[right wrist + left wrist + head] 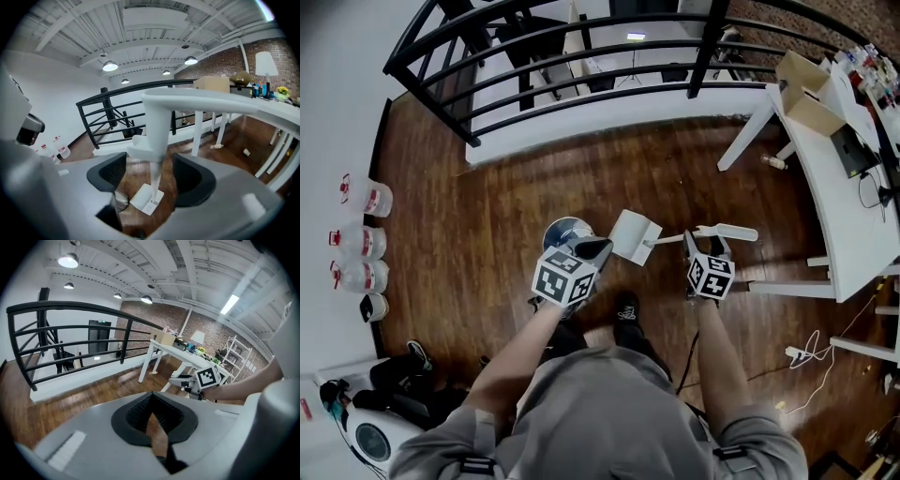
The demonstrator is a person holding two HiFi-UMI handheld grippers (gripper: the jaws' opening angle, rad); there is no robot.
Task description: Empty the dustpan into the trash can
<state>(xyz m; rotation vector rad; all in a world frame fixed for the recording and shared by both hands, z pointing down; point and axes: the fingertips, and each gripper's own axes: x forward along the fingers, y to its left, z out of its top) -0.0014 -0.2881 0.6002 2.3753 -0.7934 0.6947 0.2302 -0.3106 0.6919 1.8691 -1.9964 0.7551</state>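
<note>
Right fingers (190,180) straddle dustpan handle (157,119) near trash can (562,230).

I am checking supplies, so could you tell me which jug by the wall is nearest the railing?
The jug at the row's far end, topmost in the head view; the other jugs stand nearer the person.

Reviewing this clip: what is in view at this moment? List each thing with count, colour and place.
dustpan: one, white, on the wood floor ahead; its long handle rises between the right tool's pads
trash can: one, silvery, on the floor left of the dustpan
bottles: at least three, clear with red marks, along the left wall
railing: one, black, at the floor's far edge
table: one, white, at right
cardboard box: one, brown, on the table
left tool: shut, empty
right tool: open around the handle, pads clear of it
</note>
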